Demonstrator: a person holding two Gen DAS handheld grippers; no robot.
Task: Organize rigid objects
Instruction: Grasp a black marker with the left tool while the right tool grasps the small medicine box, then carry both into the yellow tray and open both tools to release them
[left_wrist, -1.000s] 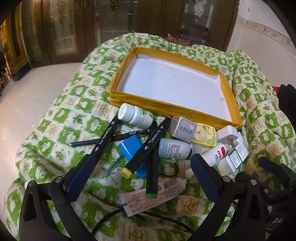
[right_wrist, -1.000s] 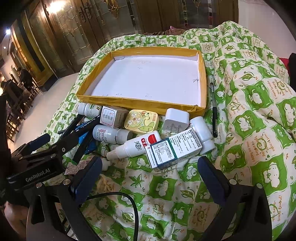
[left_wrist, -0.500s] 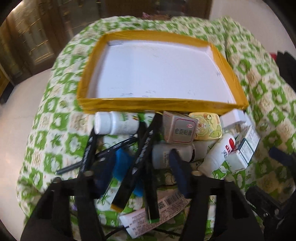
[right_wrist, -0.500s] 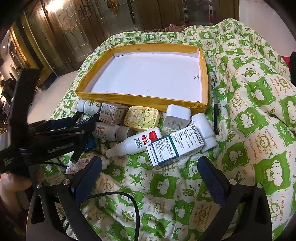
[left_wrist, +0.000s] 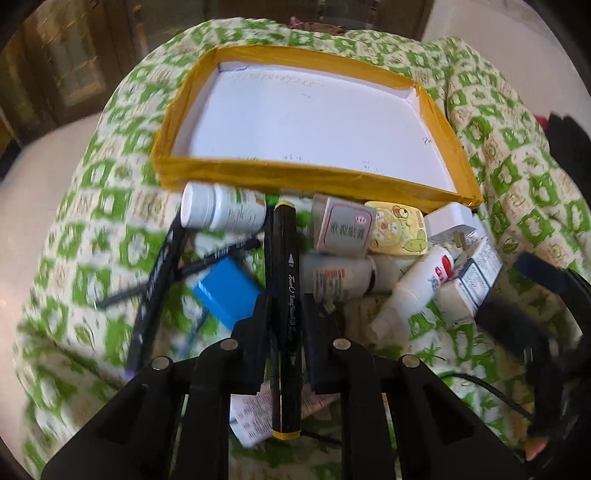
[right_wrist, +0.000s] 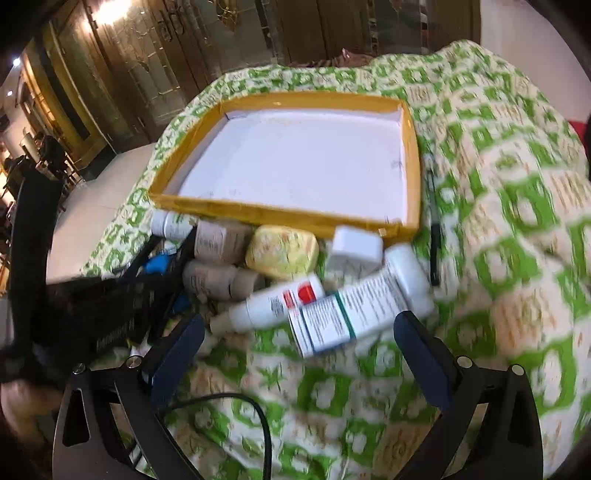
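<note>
Right wrist view motion-blurred: box (right_wrist: 332, 317) print unreadable. Left gripper (left_wrist: 285, 314) fingers (left_wrist: 255, 332) hide mid-barrel of marker (left_wrist: 284, 266). Paper packet (left_wrist: 255, 417) beneath mostly covered.

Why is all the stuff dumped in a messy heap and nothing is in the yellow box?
The yellow box holds nothing, while bottles, cartons and pens lie jumbled on the green quilt against its front wall. A white spray bottle lies tipped over. Sorting has only begun: the left hand-held gripper is closing around a black marker.

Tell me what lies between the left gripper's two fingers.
In the left wrist view, the closing left gripper has a black marker with yellow end caps between its fingers, pointing toward the yellow-edged tray.
</note>
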